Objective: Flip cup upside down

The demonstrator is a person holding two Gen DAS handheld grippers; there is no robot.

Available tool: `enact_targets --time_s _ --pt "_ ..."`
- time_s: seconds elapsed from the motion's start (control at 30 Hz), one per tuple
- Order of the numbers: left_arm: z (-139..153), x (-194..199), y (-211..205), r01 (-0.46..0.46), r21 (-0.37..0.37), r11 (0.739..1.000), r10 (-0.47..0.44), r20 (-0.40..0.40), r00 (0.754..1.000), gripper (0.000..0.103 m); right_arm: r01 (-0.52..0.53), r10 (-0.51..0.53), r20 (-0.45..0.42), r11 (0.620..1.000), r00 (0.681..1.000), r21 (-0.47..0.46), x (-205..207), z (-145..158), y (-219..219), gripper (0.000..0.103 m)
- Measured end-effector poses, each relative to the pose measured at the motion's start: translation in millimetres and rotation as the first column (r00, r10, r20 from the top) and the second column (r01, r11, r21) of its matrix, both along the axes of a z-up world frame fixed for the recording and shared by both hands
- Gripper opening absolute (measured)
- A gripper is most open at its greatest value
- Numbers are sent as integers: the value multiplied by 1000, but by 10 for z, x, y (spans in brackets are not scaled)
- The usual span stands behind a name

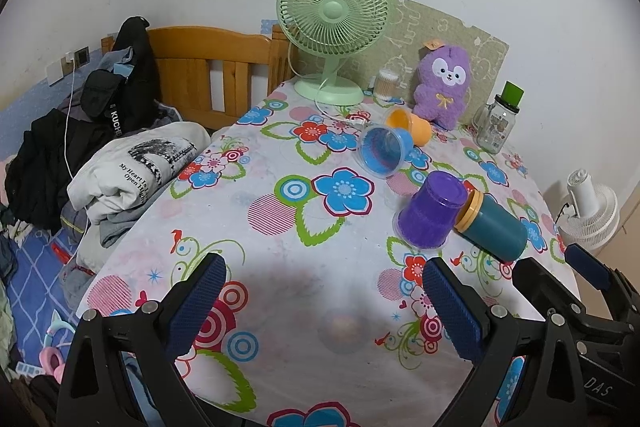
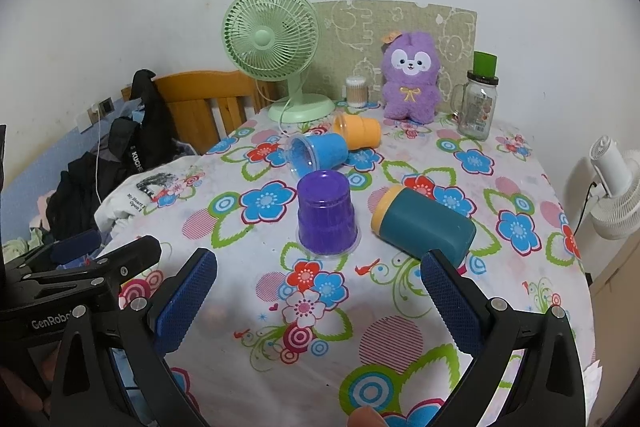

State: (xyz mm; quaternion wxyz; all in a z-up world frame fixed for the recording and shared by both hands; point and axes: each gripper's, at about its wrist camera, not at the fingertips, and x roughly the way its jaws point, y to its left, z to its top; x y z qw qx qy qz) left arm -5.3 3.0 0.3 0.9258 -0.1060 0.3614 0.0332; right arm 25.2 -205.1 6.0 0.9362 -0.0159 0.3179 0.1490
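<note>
A purple cup (image 2: 326, 215) stands upside down on the flowered tablecloth (image 2: 280, 327); it also shows in the left wrist view (image 1: 432, 213). A blue cup (image 2: 318, 153) and an orange cup (image 2: 358, 131) lie on their sides behind it. A teal cup with a yellow rim (image 2: 424, 223) lies on its side to the right. My left gripper (image 1: 324, 307) is open and empty over the near table. My right gripper (image 2: 318, 301) is open and empty, just in front of the purple cup.
A green fan (image 2: 276, 47), a purple plush toy (image 2: 410, 79), a jar of cotton swabs (image 2: 356, 91) and a glass jar with a green lid (image 2: 478, 99) stand at the back. Clothes (image 1: 132, 171) pile on the bed at left. A white fan (image 2: 616, 187) stands at right.
</note>
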Motion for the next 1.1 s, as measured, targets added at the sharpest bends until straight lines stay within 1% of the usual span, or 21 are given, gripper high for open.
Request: enact_targets --time_s 0.1,1.1 --pt "-49 49 -43 2 6 1000 -2 -3 1000 100 0 0 -5 1000 1000 3 22 3 -4 103" --pt "-151 101 -82 -2 10 1000 2 -19 1000 100 -5 4 -33 1000 999 -10 62 -62 20 103"
